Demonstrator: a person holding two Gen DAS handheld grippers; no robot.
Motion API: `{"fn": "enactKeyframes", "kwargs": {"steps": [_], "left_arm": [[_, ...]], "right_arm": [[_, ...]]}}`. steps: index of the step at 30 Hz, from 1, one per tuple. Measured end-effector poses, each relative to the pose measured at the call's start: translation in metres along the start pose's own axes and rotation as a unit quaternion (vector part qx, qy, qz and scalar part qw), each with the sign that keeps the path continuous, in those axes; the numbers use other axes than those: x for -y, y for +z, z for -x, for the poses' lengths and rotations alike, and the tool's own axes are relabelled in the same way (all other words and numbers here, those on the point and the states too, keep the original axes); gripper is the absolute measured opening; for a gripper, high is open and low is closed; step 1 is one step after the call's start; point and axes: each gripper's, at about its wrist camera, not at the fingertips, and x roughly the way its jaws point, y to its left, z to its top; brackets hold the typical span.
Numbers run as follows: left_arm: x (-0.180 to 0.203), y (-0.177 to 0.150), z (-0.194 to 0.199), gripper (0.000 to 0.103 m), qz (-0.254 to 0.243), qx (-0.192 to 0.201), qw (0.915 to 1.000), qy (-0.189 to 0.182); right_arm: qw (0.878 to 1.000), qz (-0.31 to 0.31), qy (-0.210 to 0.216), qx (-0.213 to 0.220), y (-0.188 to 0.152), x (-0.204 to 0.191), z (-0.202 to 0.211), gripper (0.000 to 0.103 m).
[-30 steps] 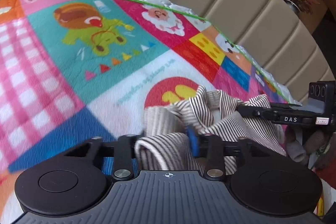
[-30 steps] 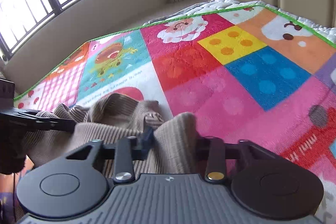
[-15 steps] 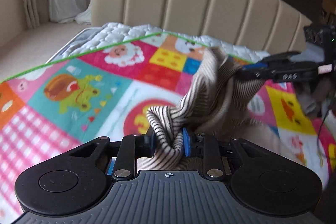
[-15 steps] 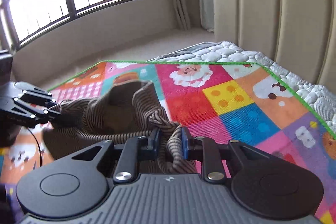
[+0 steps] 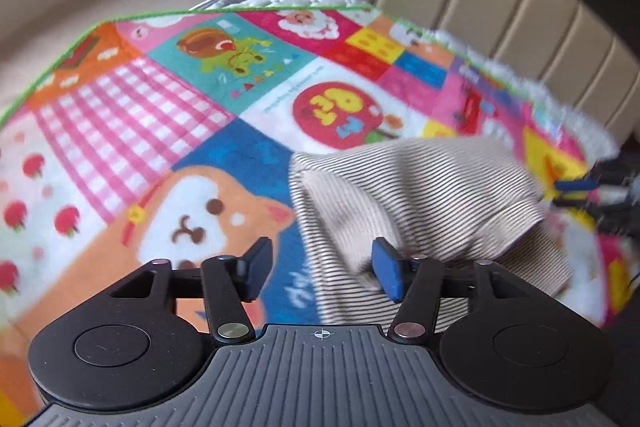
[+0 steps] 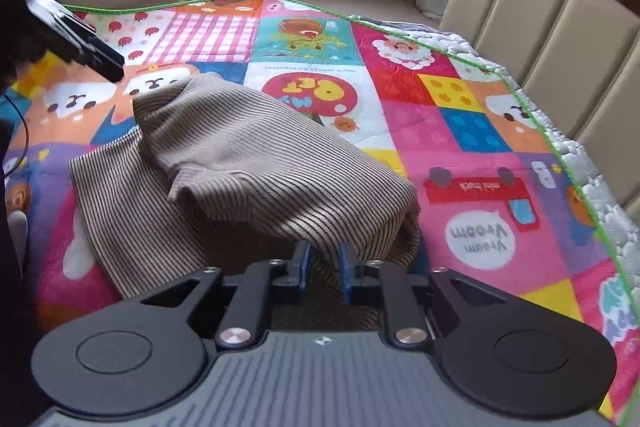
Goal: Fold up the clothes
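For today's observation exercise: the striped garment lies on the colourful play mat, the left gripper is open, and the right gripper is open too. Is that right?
One detail is wrong. In the right wrist view the right gripper is shut on the striped garment, not open. The rest holds: the garment lies on the play mat, and the left gripper is open.

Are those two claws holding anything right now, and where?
Left gripper is open, holding nothing. Right gripper pinches the striped garment's near edge.

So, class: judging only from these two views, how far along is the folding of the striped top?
Done: one part of the striped top is already laid over the rest on the mat. In hand: the left tongs are open and clear of it; the right tongs have a fold between their fingers, slightly apart. Left: smoothing and further folds; it is still lumpy.
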Motion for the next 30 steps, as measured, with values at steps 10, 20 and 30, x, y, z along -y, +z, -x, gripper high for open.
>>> {"fn": "enactKeyframes", "kwargs": {"steps": [10, 20, 30], "left_arm": [[0.008, -0.022, -0.063, 0.091, 0.349, -0.058, 0.9255, -0.136], [0.006, -0.022, -0.116, 0.069, 0.396, -0.033, 0.9137, -0.084], [0.002, 0.011, -0.077, 0.032, 0.258, 0.053, 0.9646, 0.000]], "right_arm": [[0.938, -0.327, 0.037, 0.105, -0.010, 0.040, 0.002, 0.103], [0.910, -0.406, 0.035, 0.079, -0.035, 0.059, -0.023, 0.103], [0.921, -0.387, 0.017, 0.051, -0.029, 0.052, -0.040, 0.079]]}}
